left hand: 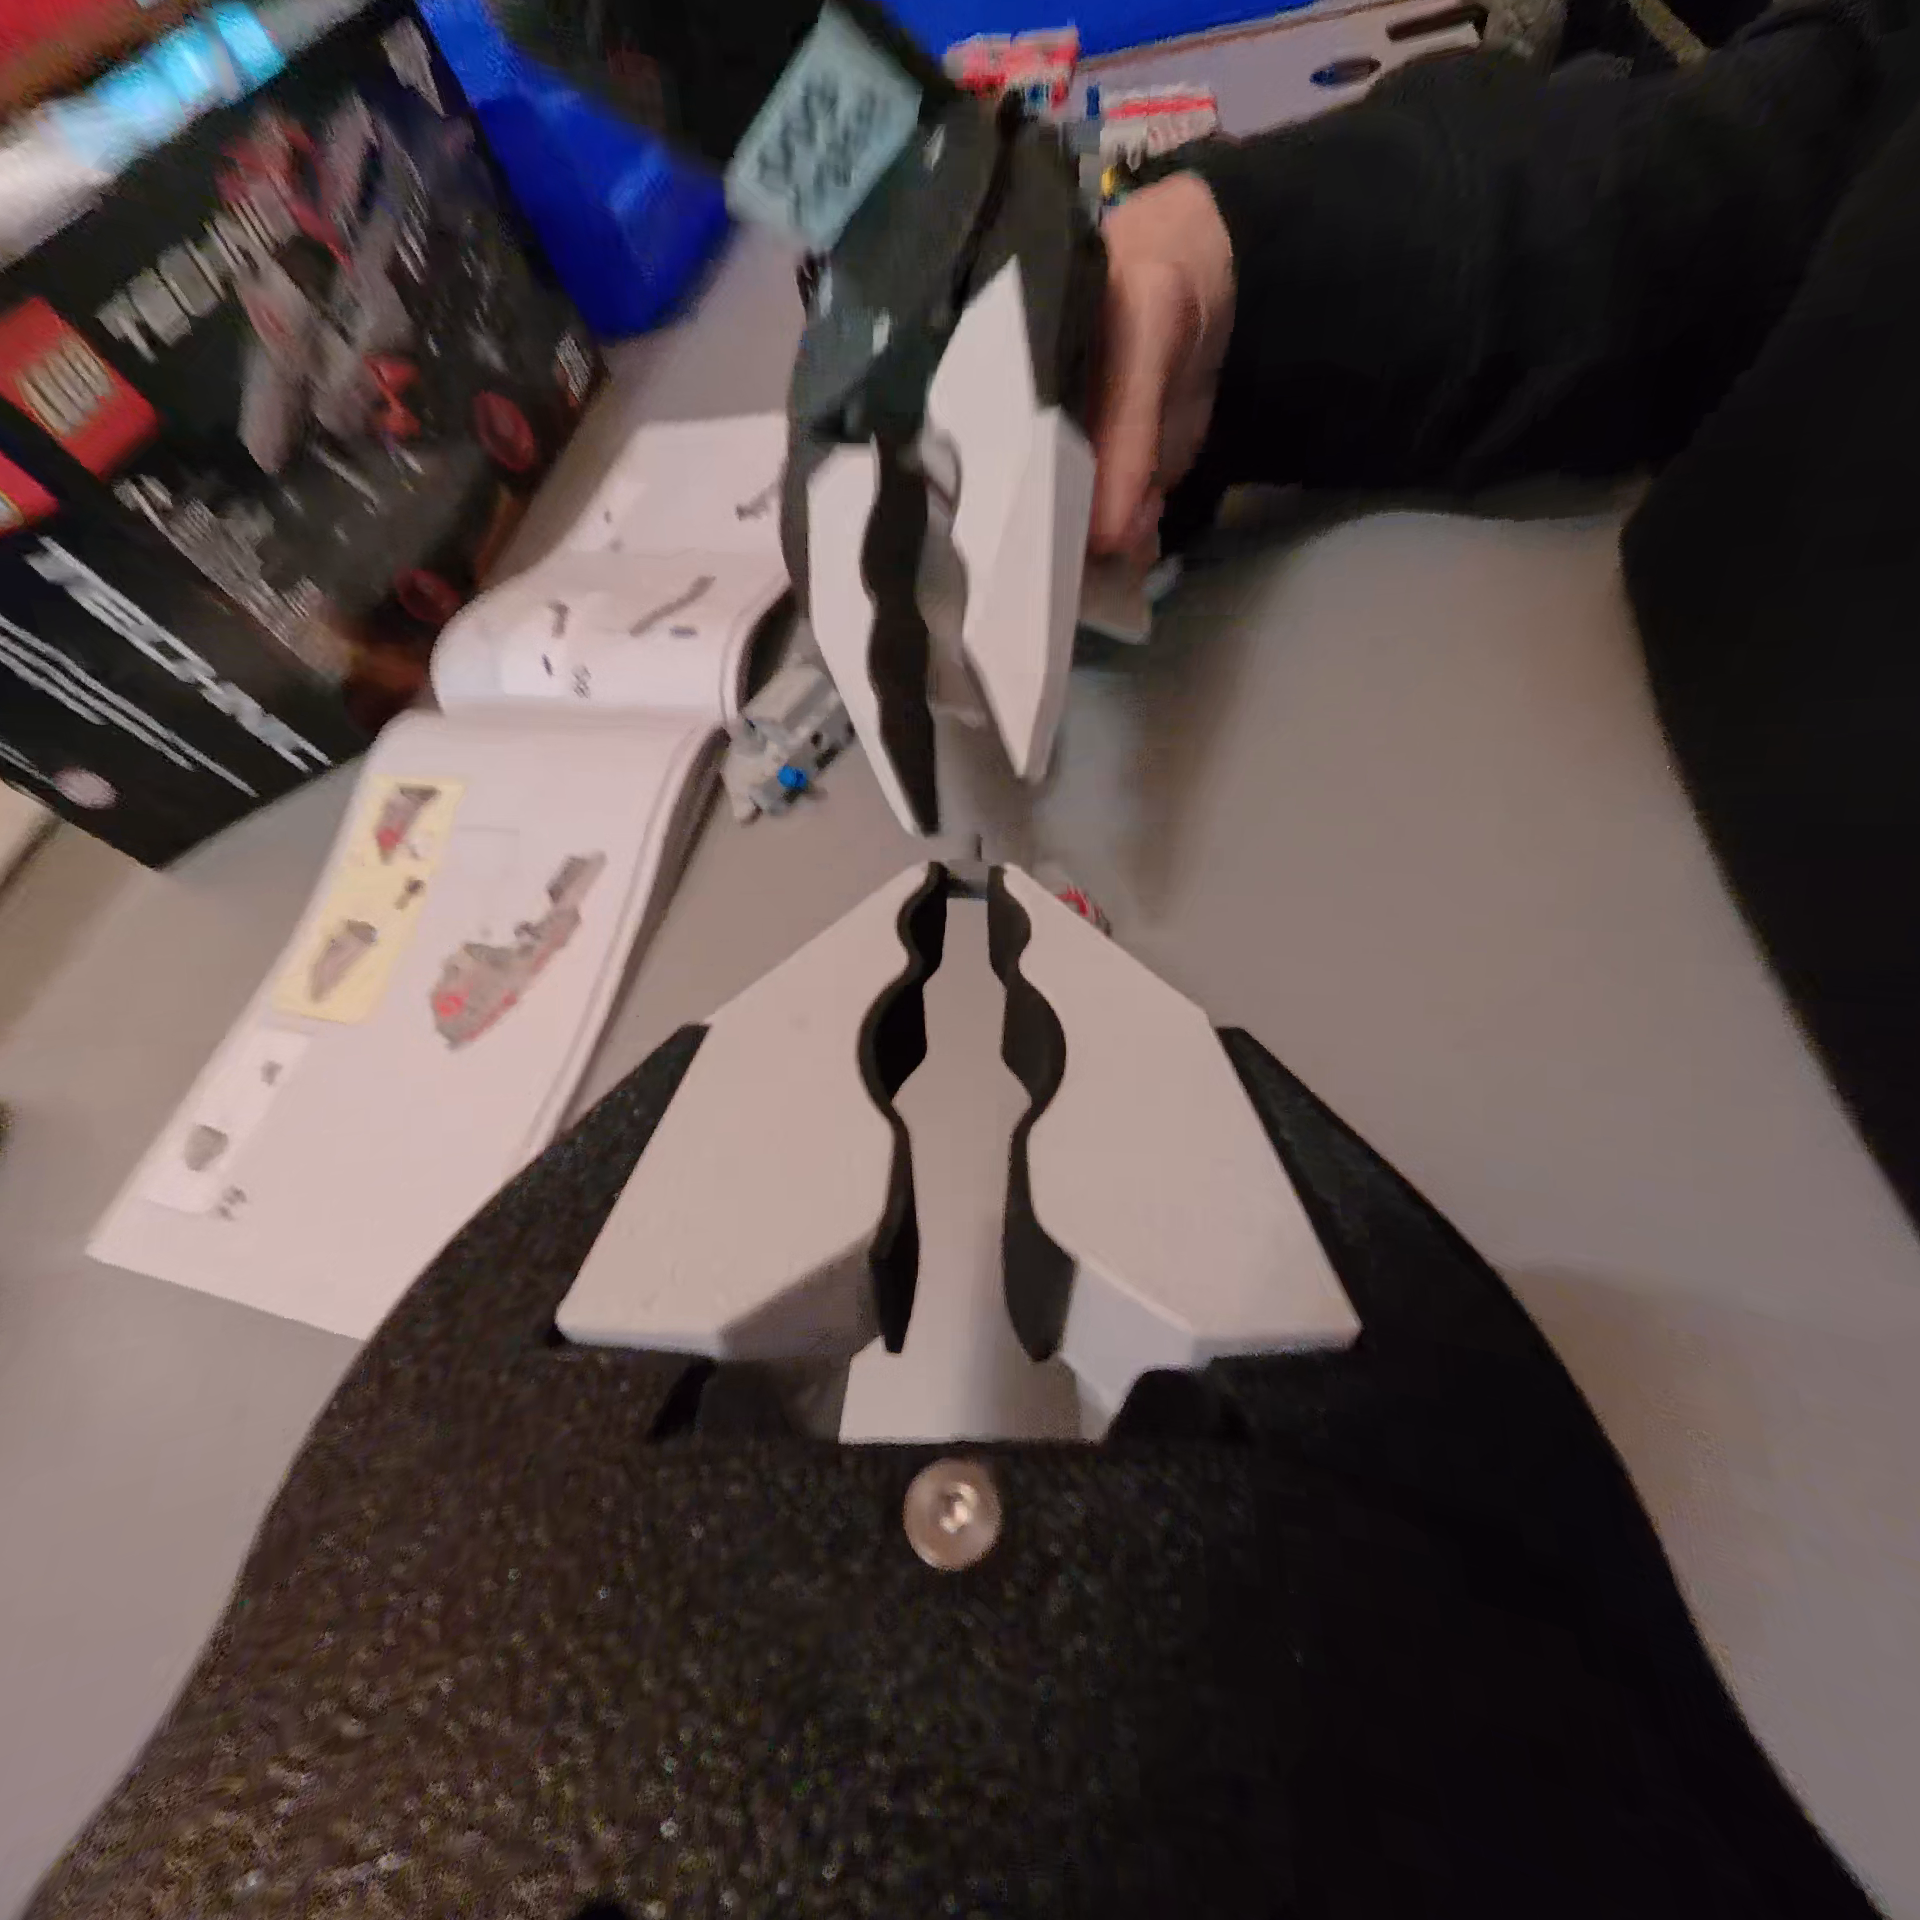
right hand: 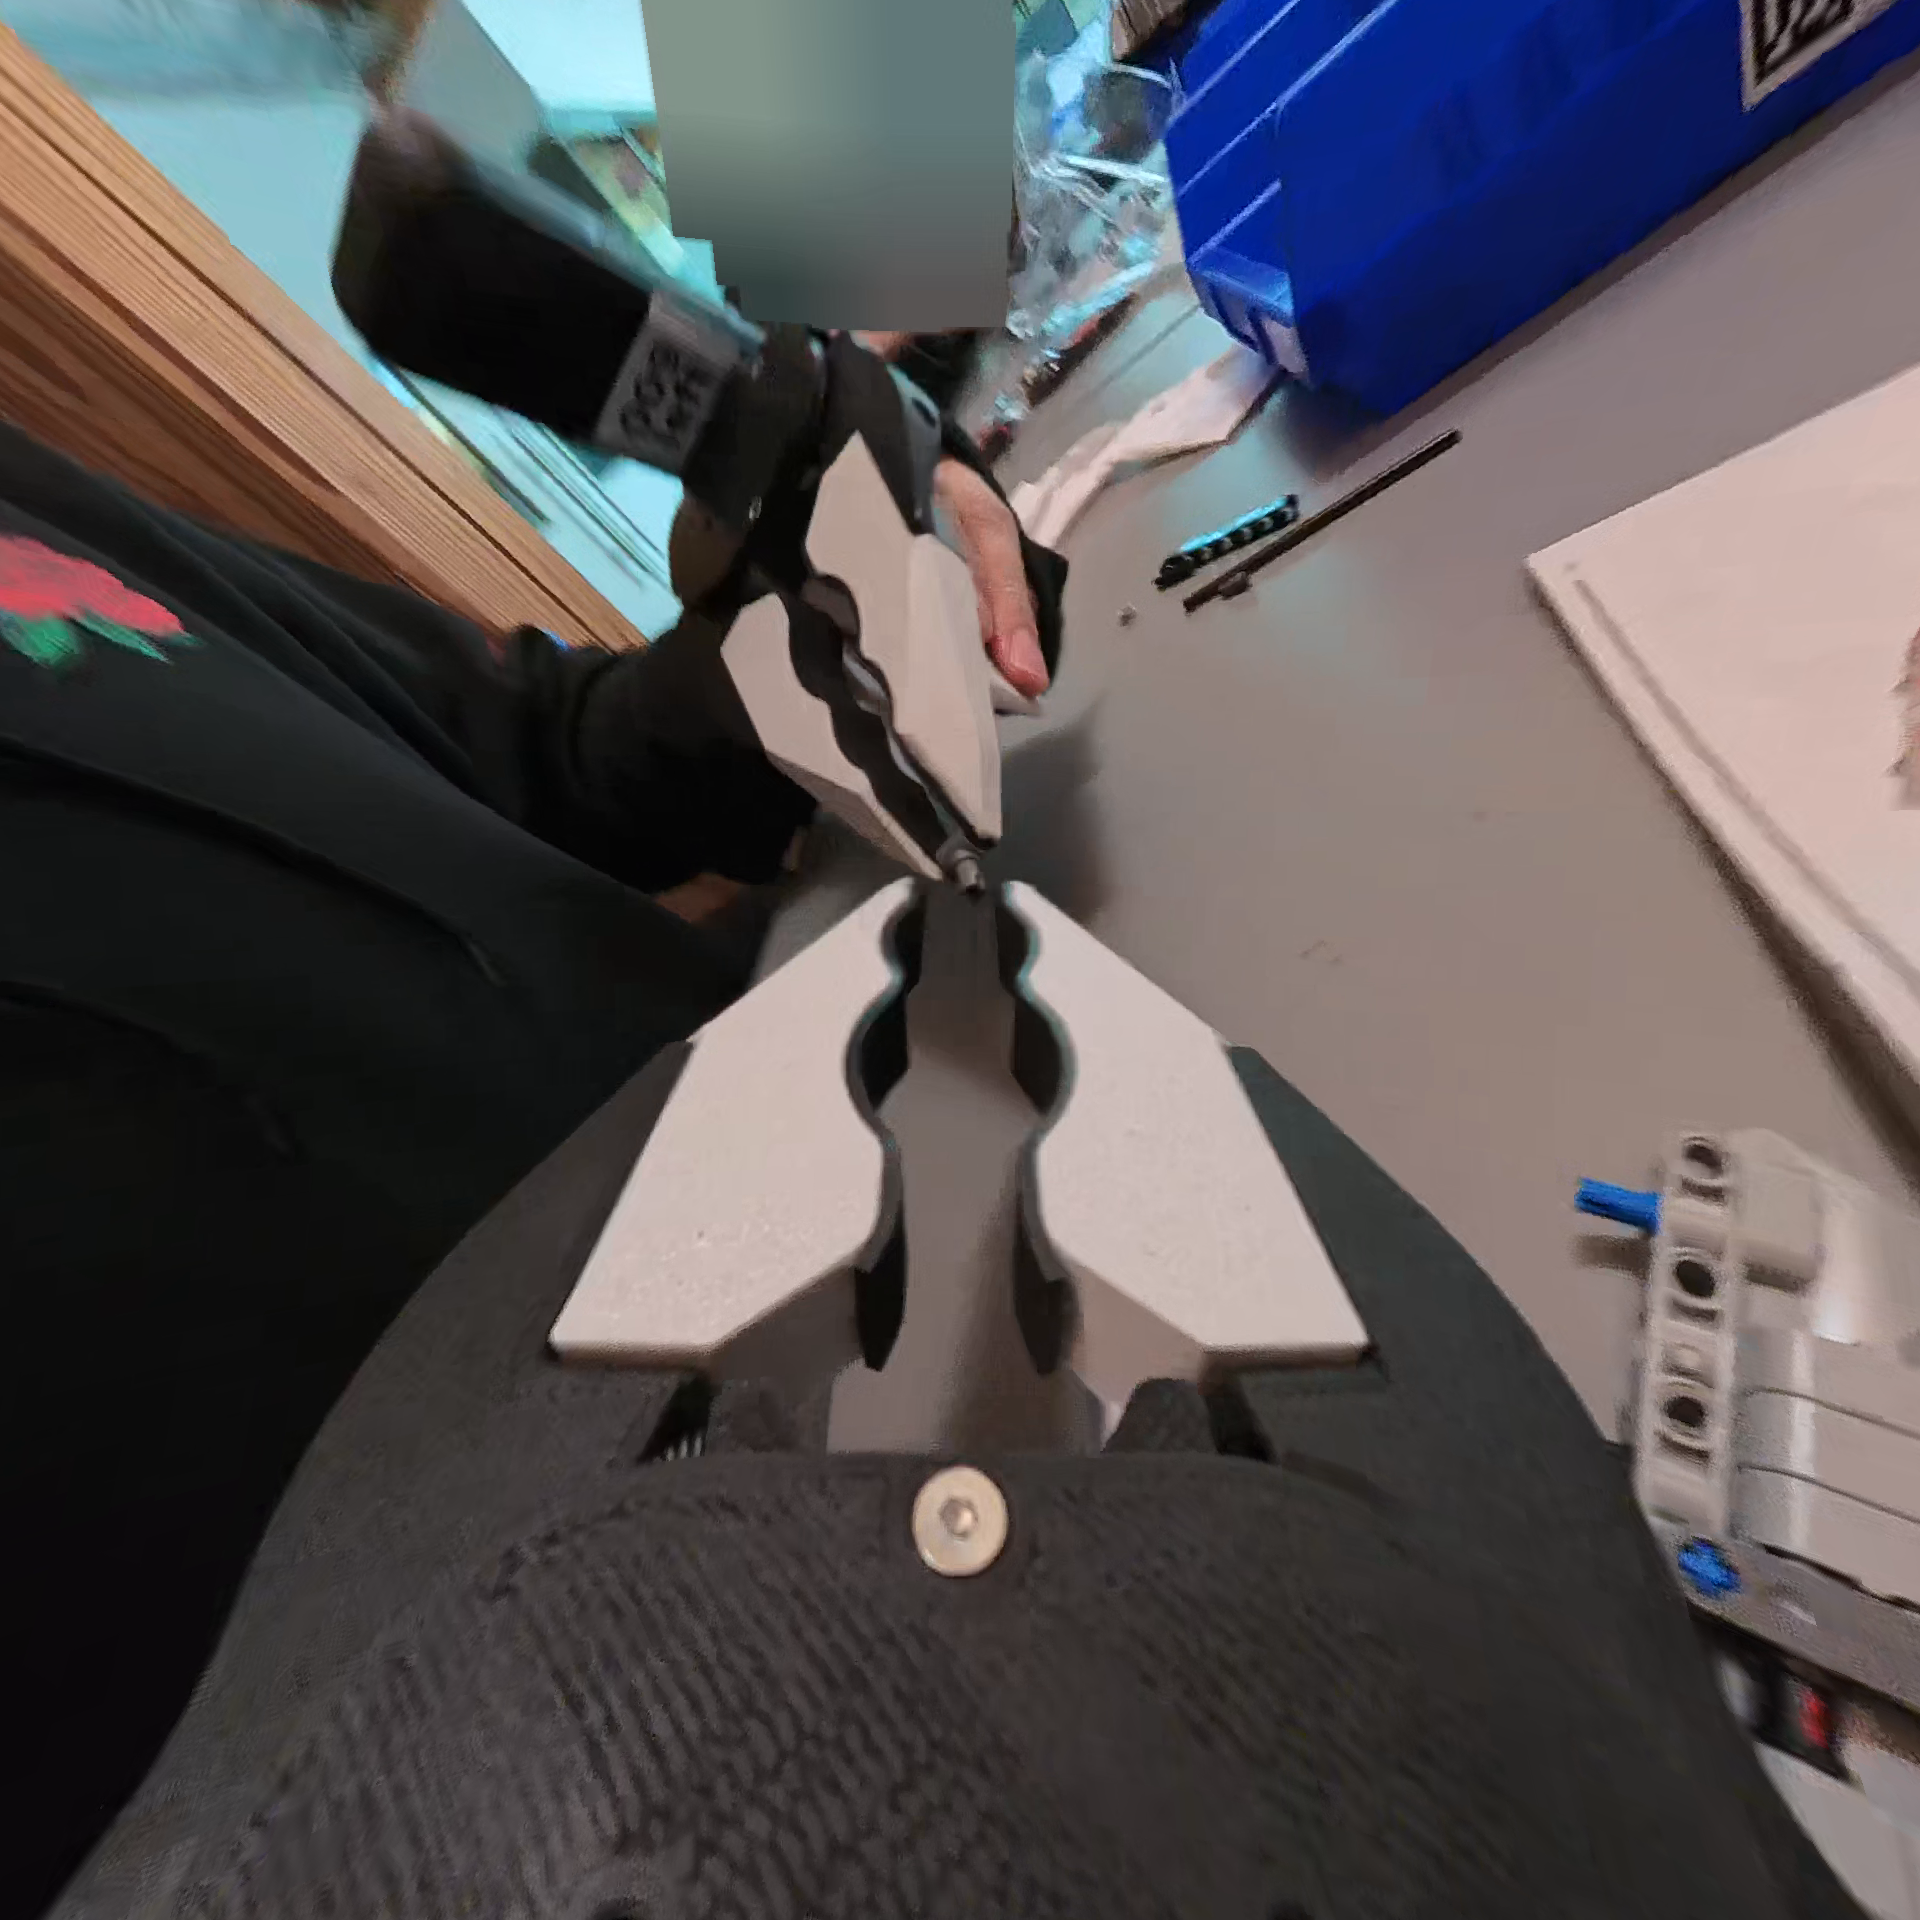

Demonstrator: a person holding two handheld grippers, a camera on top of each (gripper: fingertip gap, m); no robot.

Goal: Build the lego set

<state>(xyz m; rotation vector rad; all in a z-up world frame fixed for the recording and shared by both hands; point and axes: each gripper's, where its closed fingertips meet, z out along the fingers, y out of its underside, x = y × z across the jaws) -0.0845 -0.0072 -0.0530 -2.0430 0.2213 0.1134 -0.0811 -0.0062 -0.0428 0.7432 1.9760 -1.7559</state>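
My left gripper is shut on a small dark pin that sticks out past its fingertips. It also shows in the right wrist view, held up off the grey table. My right gripper faces it tip to tip, its jaws a narrow gap apart and empty, with the pin's end at their mouth. In the left wrist view the right gripper comes down from above. A grey lego assembly with blue pins lies on the table to the right; it also shows in the left wrist view.
An open instruction booklet lies on the left, beside a dark lego box. Blue bins stand at the back. A black holed beam and a thin black axle lie loose. A person's dark sleeves border the table. My left and right fingertips are right by each other.
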